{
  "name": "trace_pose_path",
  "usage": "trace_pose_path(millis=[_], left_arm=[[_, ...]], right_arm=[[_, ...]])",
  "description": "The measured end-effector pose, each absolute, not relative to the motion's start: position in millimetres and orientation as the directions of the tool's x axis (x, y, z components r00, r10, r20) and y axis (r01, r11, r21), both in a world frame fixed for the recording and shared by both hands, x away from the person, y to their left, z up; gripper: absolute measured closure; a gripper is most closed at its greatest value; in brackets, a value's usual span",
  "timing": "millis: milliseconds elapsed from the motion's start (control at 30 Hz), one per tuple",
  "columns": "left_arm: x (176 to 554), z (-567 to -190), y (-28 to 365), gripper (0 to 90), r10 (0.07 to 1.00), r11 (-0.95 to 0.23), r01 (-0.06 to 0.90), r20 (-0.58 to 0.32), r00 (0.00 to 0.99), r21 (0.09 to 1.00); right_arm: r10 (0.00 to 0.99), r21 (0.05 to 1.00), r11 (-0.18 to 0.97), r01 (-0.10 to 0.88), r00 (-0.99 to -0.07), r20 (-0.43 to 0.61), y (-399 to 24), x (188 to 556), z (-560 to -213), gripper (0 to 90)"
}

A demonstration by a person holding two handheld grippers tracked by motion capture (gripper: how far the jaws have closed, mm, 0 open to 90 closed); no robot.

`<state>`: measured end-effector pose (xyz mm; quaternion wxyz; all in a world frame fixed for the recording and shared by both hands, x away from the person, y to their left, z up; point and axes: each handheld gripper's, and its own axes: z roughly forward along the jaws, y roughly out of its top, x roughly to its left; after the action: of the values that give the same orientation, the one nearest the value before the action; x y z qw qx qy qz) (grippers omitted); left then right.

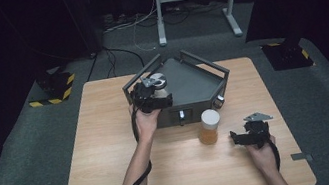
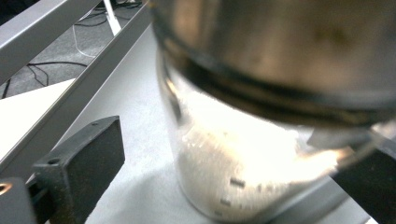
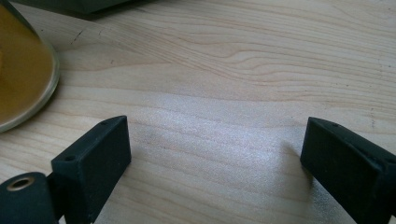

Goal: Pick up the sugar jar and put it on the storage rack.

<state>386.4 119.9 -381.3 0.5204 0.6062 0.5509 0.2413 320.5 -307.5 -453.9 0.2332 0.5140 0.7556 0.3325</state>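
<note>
Jar [image 2: 243, 158] of white grains stands on the grey tray [image 1: 191, 85] at the back of the desk [image 1: 111, 147], near the tray's left rail [image 2: 70, 88]. Your left hand-held gripper [image 1: 153, 97] is at it: jaws parted, one on each side of the glass. The left gripper view shows a clear gap at the left jaw; the other side is too blurred to tell contact. No grip yet, by the look of it.

Your right hand-held gripper [image 3: 215, 158] rests low over bare wood at the front right, jaws wide apart, nothing between them. An amber jar [image 1: 209, 126] with a pale lid stands just left of it, in front of the tray.

Risks:
- Glass is smooth and round. Close off-centre and the jar may twist or squirt out.
- The jaws sit below the dark lid band. If you grip low on a tall jar, it could tip as you lift.
- The rail runs close on the left. Swing that way and you'll likely clip it.

Room:
- Tray is fenced by raised rails, so up looks like the clean way out.
- Desk front and left are open.
- Amber jar sits between your hands; mind it when crossing.
</note>
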Motion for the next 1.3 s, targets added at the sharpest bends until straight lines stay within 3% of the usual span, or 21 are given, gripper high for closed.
trace_pose_path(millis=[33, 67, 100, 133, 167, 400, 433, 467, 667, 700, 733, 1300], left_arm=[[383.9, -383.7, 120.3, 0.3, 0.915, 0.168, 0.405, -0.295, 0.276, 0.899], [385.0, -371.5, 133.8, 0.3, 0.922, 0.034, 0.443, -0.199, 0.332, 0.896], [383.1, -372.0, 135.4, 0.1, 0.92, 0.036, 0.438, -0.2, 0.336, 0.898], [389.4, -346.5, 154.2, 0.1, 0.894, -0.223, 0.482, -0.019, 0.447, 0.847], [379.1, -373.2, 138.3, 0.1, 0.915, 0.05, 0.43, -0.213, 0.341, 0.902], [369.8, -372.2, 142.8, 0.1, 0.917, 0.036, 0.421, -0.198, 0.347, 0.907], [377.3, -346.0, 159.4, 0.1, 0.893, -0.228, 0.47, -0.009, 0.45, 0.853], [367.7, -372.5, 142.4, 0.1, 0.918, 0.039, 0.42, -0.199, 0.344, 0.907], [356.3, -372.4, 145.0, 0.1, 0.92, -0.003, 0.404, -0.156, 0.36, 0.915], [354.3, -372.6, 146.1, 0.1, 0.919, -0.001, 0.403, -0.159, 0.362, 0.915], [349.6, -384.8, 137.2, 0.1, 0.913, 0.123, 0.366, -0.249, 0.323, 0.923], [319.6, -400.0, 155.4, 0.2, 0.902, 0.119, 0.368, -0.256, 0.349, 0.922]], right_arm=[[0.932, 0.742, 0.251, 0.622, -0.363, -0.011, -307.5, 320.5, -453.9, 8.1], [0.932, 0.742, 0.251, 0.622, -0.363, -0.011, -307.5, 320.5, -453.9, 8.0], [0.932, 0.742, 0.251, 0.622, -0.363, -0.011, -307.5, 320.5, -453.9, 8.0], [0.931, 0.742, 0.251, 0.621, -0.364, -0.011, -307.6, 320.5, -454.0, 8.0], [0.932, 0.742, 0.251, 0.622, -0.363, -0.011, -307.5, 320.4, -453.9, 8.0], [0.932, 0.742, 0.251, 0.622, -0.363, -0.011, -307.5, 320.5, -453.9, 8.0], [0.932, 0.742, 0.251, 0.622, -0.363, -0.011, -307.5, 320.5, -453.9, 8.0], [0.932, 0.742, 0.251, 0.621, -0.364, -0.011, -307.6, 320.5, -454.0, 8.0], [0.932, 0.742, 0.251, 0.622, -0.363, -0.011, -307.5, 320.4, -453.9, 8.0], [0.931, 0.742, 0.251, 0.621, -0.364, -0.011, -307.6, 320.5, -454.0, 8.0], [0.931, 0.742, 0.251, 0.621, -0.364, -0.011, -307.6, 320.5, -454.0, 8.0], [0.932, 0.742, 0.251, 0.622, -0.363, -0.011, -307.5, 320.4, -453.9, 8.0]])
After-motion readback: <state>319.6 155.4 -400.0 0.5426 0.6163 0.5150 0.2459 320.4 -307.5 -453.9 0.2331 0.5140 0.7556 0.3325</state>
